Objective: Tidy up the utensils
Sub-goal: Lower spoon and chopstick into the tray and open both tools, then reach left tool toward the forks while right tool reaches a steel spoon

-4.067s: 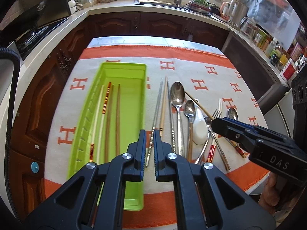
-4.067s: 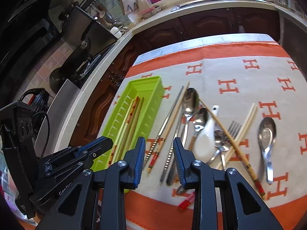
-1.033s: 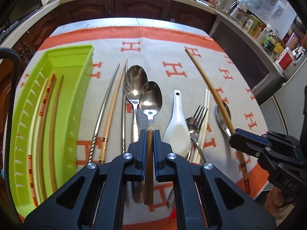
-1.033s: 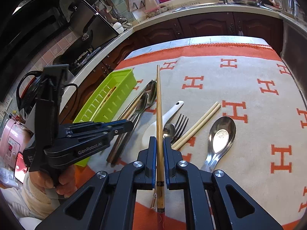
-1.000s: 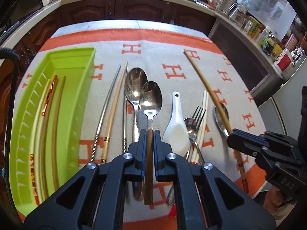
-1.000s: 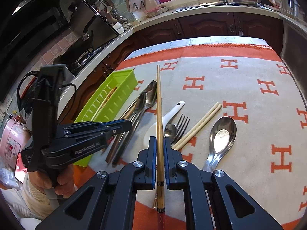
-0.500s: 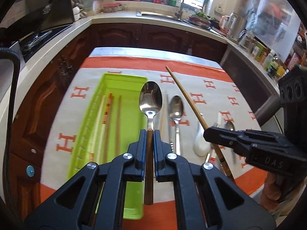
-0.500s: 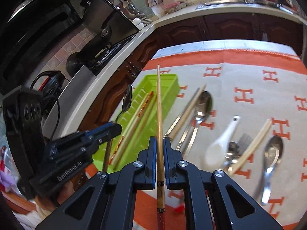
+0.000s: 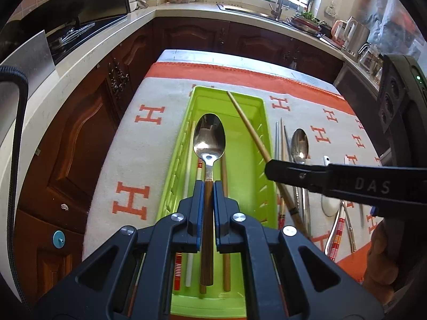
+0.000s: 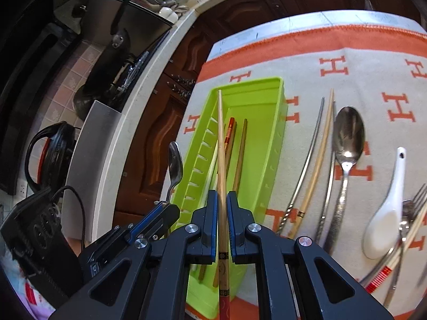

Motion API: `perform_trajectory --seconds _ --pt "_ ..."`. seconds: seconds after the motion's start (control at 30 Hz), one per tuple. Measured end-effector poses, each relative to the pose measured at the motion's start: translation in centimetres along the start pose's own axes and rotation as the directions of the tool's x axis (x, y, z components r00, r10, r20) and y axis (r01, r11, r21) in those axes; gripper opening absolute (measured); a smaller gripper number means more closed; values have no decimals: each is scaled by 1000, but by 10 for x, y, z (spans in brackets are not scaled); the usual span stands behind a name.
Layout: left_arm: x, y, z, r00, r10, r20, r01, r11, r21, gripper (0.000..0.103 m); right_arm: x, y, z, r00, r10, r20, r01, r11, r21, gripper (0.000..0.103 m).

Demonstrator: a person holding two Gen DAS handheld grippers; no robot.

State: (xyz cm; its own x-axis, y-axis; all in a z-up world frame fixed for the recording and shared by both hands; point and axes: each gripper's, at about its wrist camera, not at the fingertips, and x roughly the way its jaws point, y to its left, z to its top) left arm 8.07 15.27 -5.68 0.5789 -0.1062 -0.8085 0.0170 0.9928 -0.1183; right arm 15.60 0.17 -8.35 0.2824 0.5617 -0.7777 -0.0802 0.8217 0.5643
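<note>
A lime green utensil tray [image 9: 256, 160] [image 10: 275, 122] lies on the left of the cloth with several chopsticks inside. My left gripper [image 9: 206, 189] is shut on a wooden-handled spoon [image 9: 209, 138] held above the tray; the spoon also shows in the right wrist view [image 10: 174, 165]. My right gripper [image 10: 221, 200] is shut on a bamboo chopstick [image 10: 221, 144], which slants over the tray in the left wrist view [image 9: 250, 130]. The right gripper [image 9: 269, 169] reaches in from the right there.
On the orange-and-white H-pattern cloth [image 10: 373, 88], right of the tray, lie metal and bamboo chopsticks [image 10: 312, 165], a large steel spoon [image 10: 347, 138], a white ceramic spoon [image 10: 384, 213] and a fork [image 10: 416, 200]. Kitchen counters and dark cabinets surround the table.
Both grippers picked up their utensils from the cloth, then moved left over the green tray. In the last half second they came closer to it.
</note>
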Motion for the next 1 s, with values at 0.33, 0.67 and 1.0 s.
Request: perform_trajectory --seconds 0.33,0.67,1.0 --pt "6 5 4 1000 20 1 -20 1000 -5 4 34 8 0 998 -53 -41 51 998 -42 22" --pt "-1 -3 0 1000 14 -7 -14 1000 -14 4 8 11 -9 995 -96 32 100 985 -141 22" --pt "-17 -21 -8 1000 -7 1 7 1000 4 4 -39 3 -27 985 -119 125 144 968 -208 22"
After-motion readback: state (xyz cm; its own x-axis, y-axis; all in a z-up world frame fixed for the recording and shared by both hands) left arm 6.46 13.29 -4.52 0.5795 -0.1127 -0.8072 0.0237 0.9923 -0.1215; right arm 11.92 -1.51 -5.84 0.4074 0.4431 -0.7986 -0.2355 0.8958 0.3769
